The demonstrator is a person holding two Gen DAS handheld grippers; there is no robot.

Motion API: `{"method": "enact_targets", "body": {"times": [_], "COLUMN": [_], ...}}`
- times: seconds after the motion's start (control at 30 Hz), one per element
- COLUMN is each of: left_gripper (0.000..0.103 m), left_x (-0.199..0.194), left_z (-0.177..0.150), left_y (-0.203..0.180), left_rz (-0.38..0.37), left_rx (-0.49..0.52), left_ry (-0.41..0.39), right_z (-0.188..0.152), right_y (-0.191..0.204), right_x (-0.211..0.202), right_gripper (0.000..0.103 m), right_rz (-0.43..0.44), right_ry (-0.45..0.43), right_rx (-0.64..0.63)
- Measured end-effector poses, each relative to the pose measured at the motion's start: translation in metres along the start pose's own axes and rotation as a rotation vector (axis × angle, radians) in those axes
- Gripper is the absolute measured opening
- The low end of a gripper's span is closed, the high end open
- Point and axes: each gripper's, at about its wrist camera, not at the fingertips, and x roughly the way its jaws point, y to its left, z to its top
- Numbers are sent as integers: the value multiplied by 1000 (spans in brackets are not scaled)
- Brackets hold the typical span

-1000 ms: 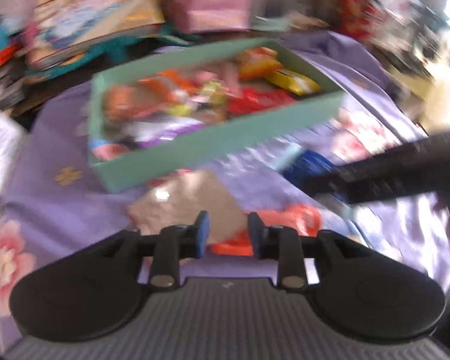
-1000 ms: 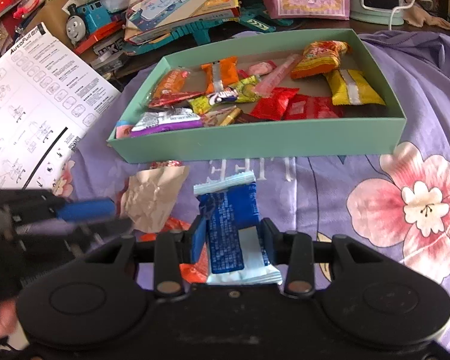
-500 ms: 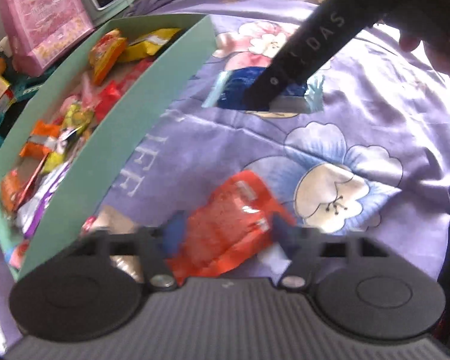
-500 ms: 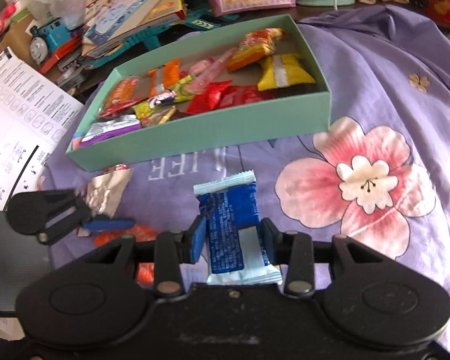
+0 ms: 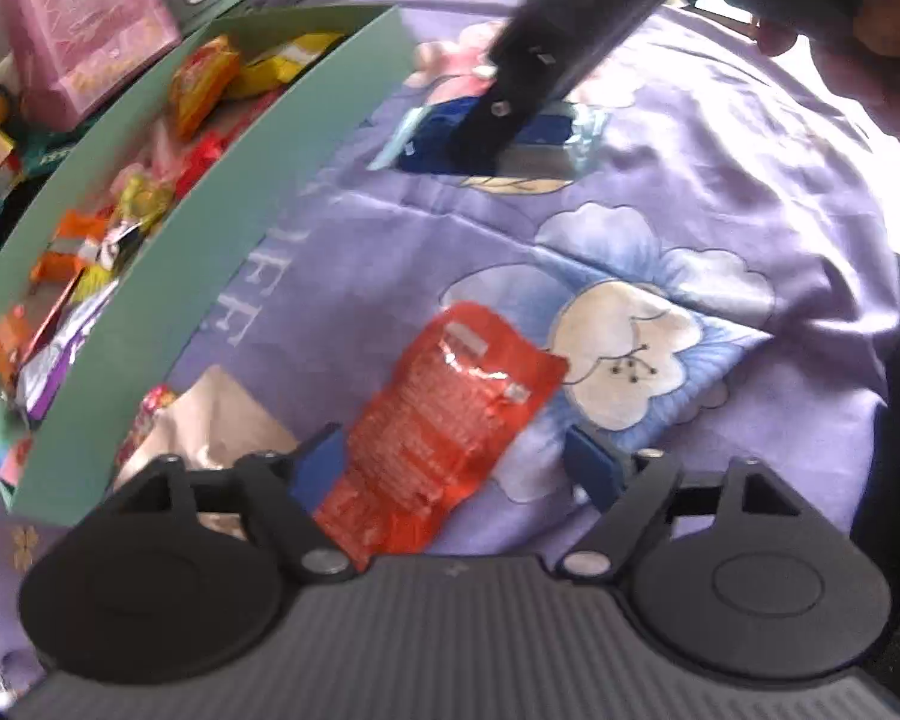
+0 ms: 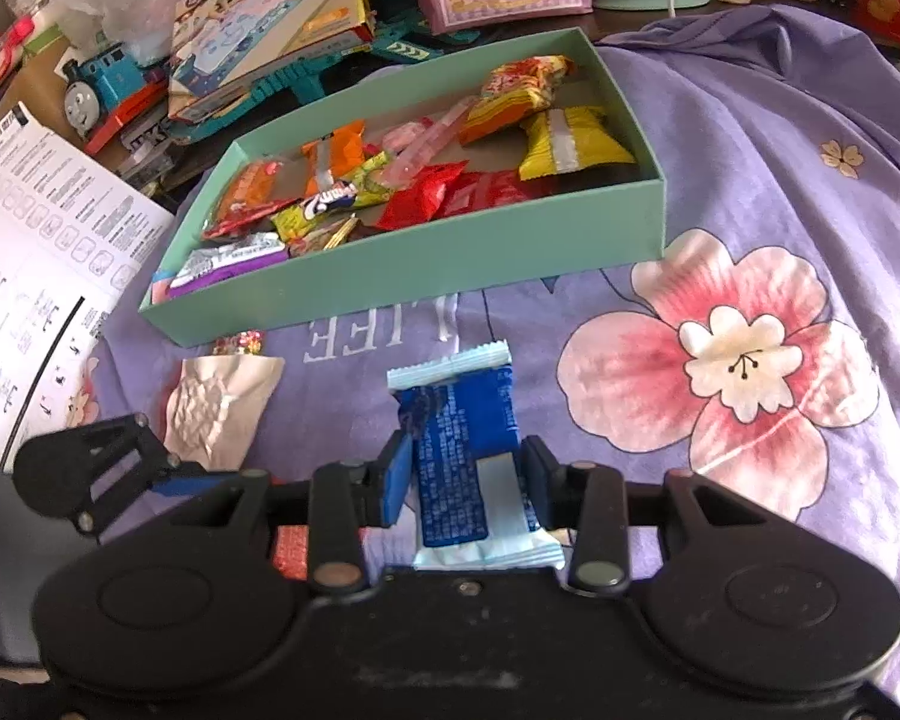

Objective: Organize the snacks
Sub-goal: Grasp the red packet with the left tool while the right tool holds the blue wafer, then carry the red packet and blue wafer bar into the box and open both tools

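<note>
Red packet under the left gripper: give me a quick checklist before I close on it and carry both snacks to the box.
1. Red packet lies between the left gripper fingers: ok.
2. Left jaws, which have just been opening, stand wider than the packet: ok.
3. Left pads clear of the crumpled beige wrapper beside it: cannot tell.
4. Right gripper shut on the blue packet: ok.
5. Blue packet lifted off the purple cloth: cannot tell.
6. Green box open, with bare floor showing: ok.
</note>
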Motion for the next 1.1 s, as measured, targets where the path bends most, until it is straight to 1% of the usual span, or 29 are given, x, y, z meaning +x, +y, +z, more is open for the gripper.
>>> {"method": "enact_targets", "body": {"times": [0.03,0.07,0.2,0.27,0.33,0.37,0.4,0.47,0.5,0.53,0.57,0.6,0.63,0.67,0.7,0.77,0.83,0.87,0.93,1.0,1.1], "left_gripper": [63,46,41,40,39,38,38,37,34,33,17,11,8,8,8,7,8,8,14,23,25], "left_x": [0,1,5,3,2,3,3,2,-1,-6,-8,-13,-17,-20,-21,-20,-18,-18,-16,-11,3], "left_z": [3,6,17,19,19,20,22,26,28,29,32,35,37,38,38,36,28,25,22,23,25], "left_y": [4,7,25,39,55,60,62,58,56,54,56,54,54,56,57,58,60,59,56,54,53], "left_rz": [-24,-16,-13,-45,-78,-86,-84,-48,-47,-62,-69,-55,-45,-59,-56,-19,-31,-33,-32,-28,-37], "left_rx": [-36,-72,-230,-357,-506,-566,-604,-600,-605,-610,-608,-602,-603,-606,-603,-597,-622,-617,-599,-586,-594], "left_ry": [9,5,-32,-46,-64,-60,-54,-48,-49,-62,-74,-81,-84,-90,-95,-88,-75,-75,-69,-58,-22], "right_z": [-1,-1,-2,-1,-1,0,1,2,3,5,6,8,10,12,14,18,19,19,18,18,17], "right_y": [0,0,1,1,0,0,-2,-2,-2,-2,-1,0,1,3,4,7,9,8,6,5,4], "right_x": [0,0,-2,-5,-5,-4,-3,-1,-2,-2,-4,-5,-7,-8,-9,-10,-10,-9,-7,-3,1], "right_gripper": [39,39,39,39,39,39,39,39,39,39,39,39,39,39,39,39,39,39,39,39,39], "right_rz": [2,1,-2,-7,-10,-12,-13,-17,-17,-17,-16,-15,-16,-17,-18,-20,-27,-27,-27,-24,-13], "right_ry": [-1,-1,-6,-10,-11,-11,-10,-12,-15,-17,-20,-22,-26,-30,-35,-40,-40,-38,-31,-24,-21], "right_rx": [3,5,-1,-8,-4,-3,-2,4,6,4,0,-5,-11,-17,-23,-33,-42,-40,-35,-30,-23]}}
